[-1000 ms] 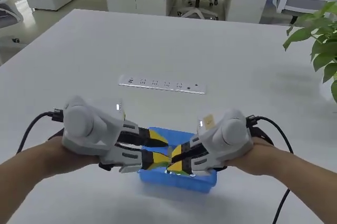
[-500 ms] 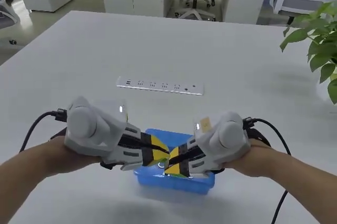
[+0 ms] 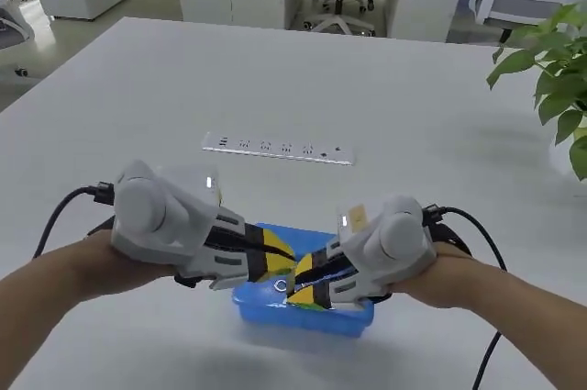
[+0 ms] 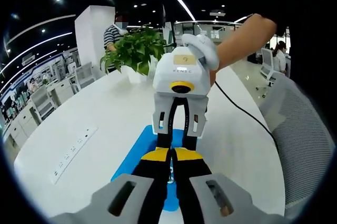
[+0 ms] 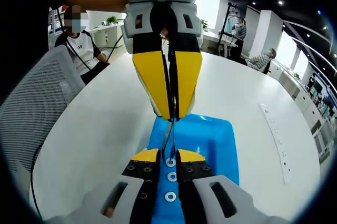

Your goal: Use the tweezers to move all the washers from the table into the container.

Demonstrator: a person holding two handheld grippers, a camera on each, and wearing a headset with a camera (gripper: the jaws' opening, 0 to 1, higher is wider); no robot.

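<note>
Left gripper [image 5: 171, 117]'s fingers clenched on thin dark tweezers [image 5: 169, 135] over the blue plastic container [image 5: 216, 139] of silver washers [image 5: 172, 176]; right gripper [image 5: 168, 156]'s, can't tell.

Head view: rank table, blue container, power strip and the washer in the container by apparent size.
1. table
2. blue container, partly covered; it sits nearer the camera than the strip, so true size is unsure
3. power strip, about as long as the container looks wide, but far thinner
4. washer, tiny
</note>
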